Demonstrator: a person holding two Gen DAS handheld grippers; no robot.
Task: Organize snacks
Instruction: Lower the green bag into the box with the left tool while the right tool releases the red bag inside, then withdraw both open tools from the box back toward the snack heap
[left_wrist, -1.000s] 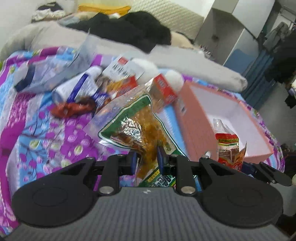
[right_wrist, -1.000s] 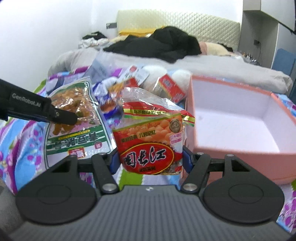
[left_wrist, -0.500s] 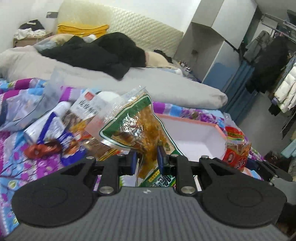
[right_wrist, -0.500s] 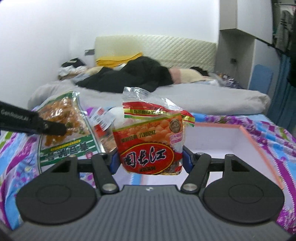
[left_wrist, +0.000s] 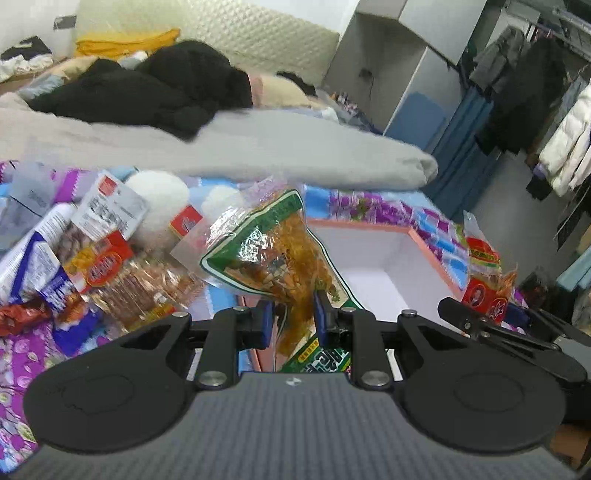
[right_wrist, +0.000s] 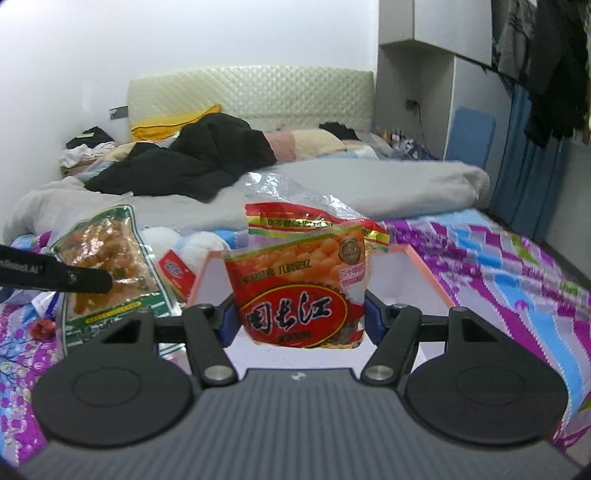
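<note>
Both bags are up off the bed and on their way to the box (right_wrist: 417, 258), so this looks like the carry step. The left tool (left_wrist: 291, 319) is closed narrow on the lower part of the green bag (left_wrist: 273, 251) of yellowish snacks, which hangs just left of the box's near corner. The right tool (right_wrist: 297, 319) is clamped wider around the red bag (right_wrist: 299, 291), held upright in front of the open white inside of the box. Next, I'd judge, each bag needs bringing over the rim and lowering before the grip is let go; the two tools are close together, so one may have to wait. A heap of other packets (left_wrist: 96, 258) lies on the flowered bedspread (right_wrist: 517, 258) to the left, nothing blocking the box.
</note>
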